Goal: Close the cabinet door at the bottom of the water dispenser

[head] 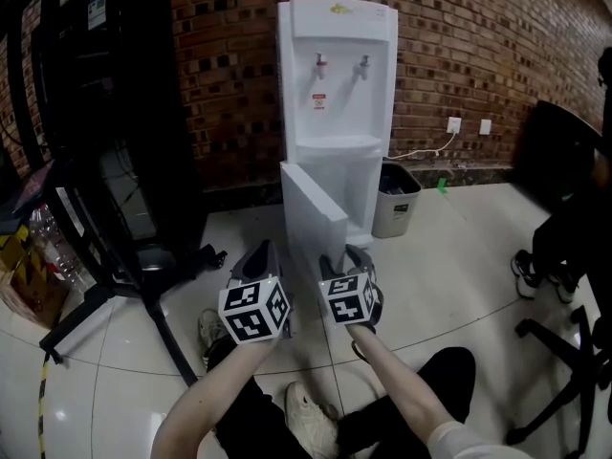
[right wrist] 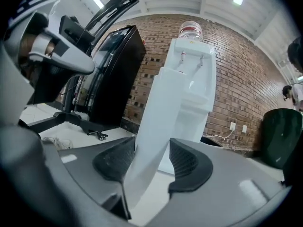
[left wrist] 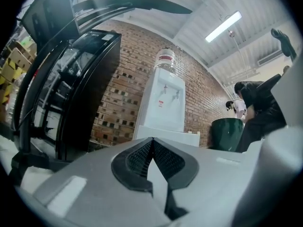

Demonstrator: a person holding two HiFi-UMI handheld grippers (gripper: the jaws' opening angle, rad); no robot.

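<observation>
Brick wall — bin near open door

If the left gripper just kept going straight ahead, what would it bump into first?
Probably the open white cabinet door at the bottom of the white water dispenser; it sits right beyond the left gripper's closed fingers. Depth is hard to judge, though.

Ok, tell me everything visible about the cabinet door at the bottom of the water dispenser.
The flat white plastic-looking cabinet door is a thick, plain slab, upright and swung wide open from the left of the white water dispenser's base, jutting forward into the room. No handle shows. Its free edge stands between the right gripper's fingers, which press it from both sides.
</observation>
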